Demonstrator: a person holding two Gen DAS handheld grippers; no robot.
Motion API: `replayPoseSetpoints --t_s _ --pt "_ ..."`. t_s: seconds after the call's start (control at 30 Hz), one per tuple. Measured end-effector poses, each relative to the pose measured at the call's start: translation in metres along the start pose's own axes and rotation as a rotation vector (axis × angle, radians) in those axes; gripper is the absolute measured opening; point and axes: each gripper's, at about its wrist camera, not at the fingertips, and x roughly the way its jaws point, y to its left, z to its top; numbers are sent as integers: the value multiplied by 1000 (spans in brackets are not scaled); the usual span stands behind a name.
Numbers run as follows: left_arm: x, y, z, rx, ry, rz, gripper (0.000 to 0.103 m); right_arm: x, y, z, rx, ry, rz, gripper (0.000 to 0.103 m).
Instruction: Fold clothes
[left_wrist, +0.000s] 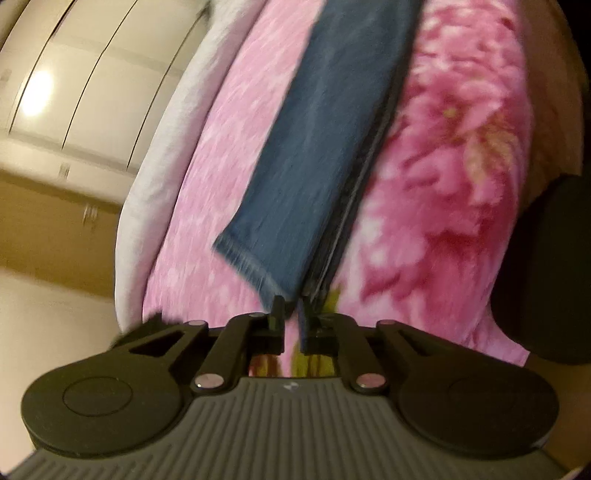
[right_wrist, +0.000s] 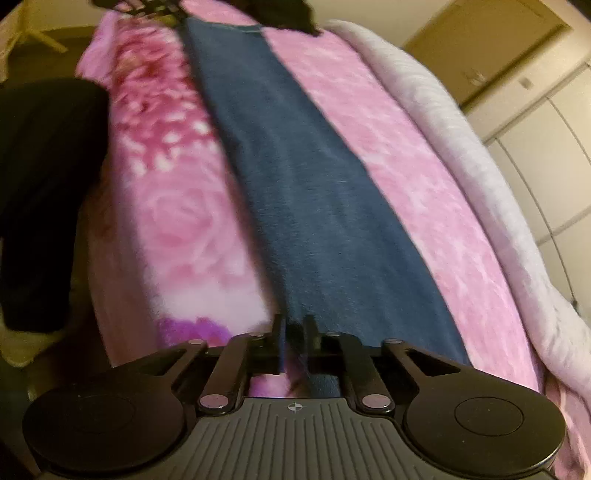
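While both views smear with blur, I see the jeans (left_wrist: 314, 155) lying as a long folded strip along the pink floral blanket (left_wrist: 443, 177) on the bed. My left tongs (left_wrist: 291, 314) are nearly closed, pinching the frayed hem end. My right tongs (right_wrist: 294, 326) stand narrow at the opposite end, with what looks like denim between the pads, though I cannot be sure they press it. A grey blanket (right_wrist: 461, 122) edges the bed beside white cupboards (left_wrist: 85, 74).
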Motion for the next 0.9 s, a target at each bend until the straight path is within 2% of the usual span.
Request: replayPoseSetpoints --t_s 0.03,0.07,0.13,0.17,0.27,0.37,0.47,0.6,0.73,0.9 --pt "-4 2 -2 -45 13 9 8 -5 -5 -1 57 -12 2 26" --pt "-8 5 -3 -90 26 17 8 -10 -10 -3 122 -26 4 42" --pt "-19 13 1 -240 33 9 9 -18 -25 -8 291 -44 -14 61" --pt "-24 16 3 -314 37 5 13 -23 -33 -11 373 -53 -27 64" --pt "-39 27 11 -530 37 -17 31 -34 -51 -21 557 -65 -70 67" --pt "-51 29 27 -668 18 -64 34 -44 -59 -30 615 -54 -109 70" --pt "-58 29 47 -746 -4 -85 51 -55 -67 -51 650 -10 -151 71" --pt "-54 34 70 -819 -4 -83 64 -80 -85 -98 783 84 -239 71" --pt "-47 37 84 -904 19 -110 70 -110 -100 -148 982 157 -340 71" --pt "-37 30 93 -931 50 -149 72 -132 -99 -169 1036 194 -366 71"
